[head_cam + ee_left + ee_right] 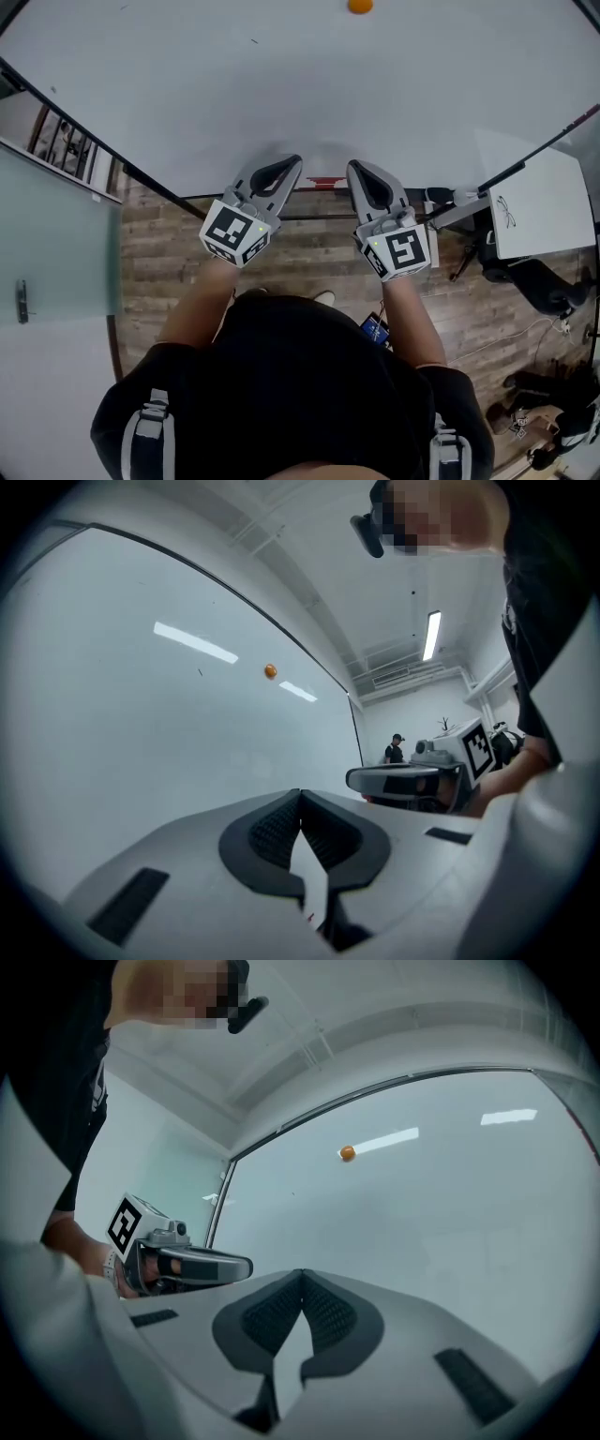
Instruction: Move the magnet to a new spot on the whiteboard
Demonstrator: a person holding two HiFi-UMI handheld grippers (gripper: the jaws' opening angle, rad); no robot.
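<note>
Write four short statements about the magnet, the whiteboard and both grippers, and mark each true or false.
1. The orange magnet sits on the whiteboard. True.
2. The right gripper holds the magnet. False: its jaws are together with nothing between them, and the magnet is well apart from it on the board.
3. The left gripper has its jaws together and empty. True.
4. Two magnets show on the board. False: only one shows.
</note>
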